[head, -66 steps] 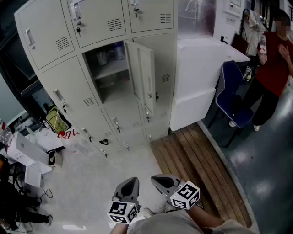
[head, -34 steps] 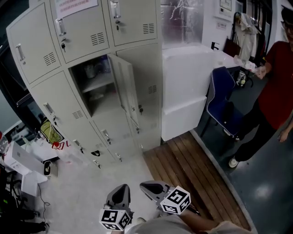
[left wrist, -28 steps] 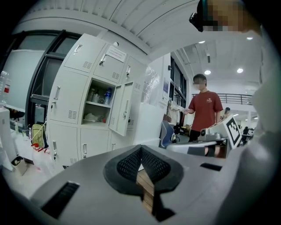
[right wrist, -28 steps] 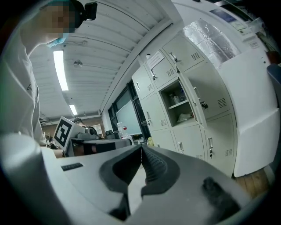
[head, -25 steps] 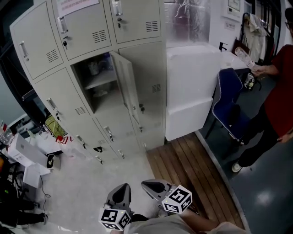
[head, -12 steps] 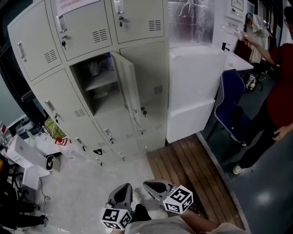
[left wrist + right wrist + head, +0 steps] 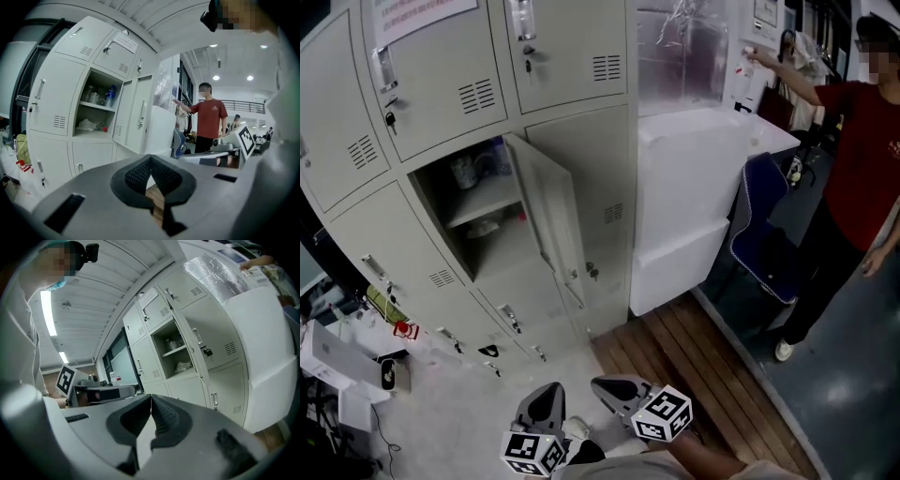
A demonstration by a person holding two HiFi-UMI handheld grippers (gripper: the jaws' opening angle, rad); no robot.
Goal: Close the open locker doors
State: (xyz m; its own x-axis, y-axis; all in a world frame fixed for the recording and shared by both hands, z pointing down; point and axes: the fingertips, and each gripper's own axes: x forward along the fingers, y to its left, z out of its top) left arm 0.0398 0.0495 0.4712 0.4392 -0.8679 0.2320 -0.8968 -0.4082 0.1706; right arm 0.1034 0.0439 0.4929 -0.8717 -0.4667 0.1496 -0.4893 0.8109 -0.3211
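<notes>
1. Grippers: I count two, the left gripper (image 7: pixel 549 394) and the right gripper (image 7: pixel 602 385).
2. Two cubes as well: a marker cube (image 7: pixel 532 453) on the left, another marker cube (image 7: pixel 661 413) on the right.
3. Locker doors standing ajar: just one open door (image 7: pixel 547 217).
4. Up close, I see one person (image 7: pixel 853 150), in red.
5. One blue chair (image 7: pixel 764 230).
6. One white box (image 7: pixel 694 197) beside the lockers.

I cannot identify the shelf items (image 7: pixel 471 172) inside the open locker (image 7: pixel 492 246): too small. The locker bank (image 7: pixel 572 56) is cut off at the head view's top and left edges.
</notes>
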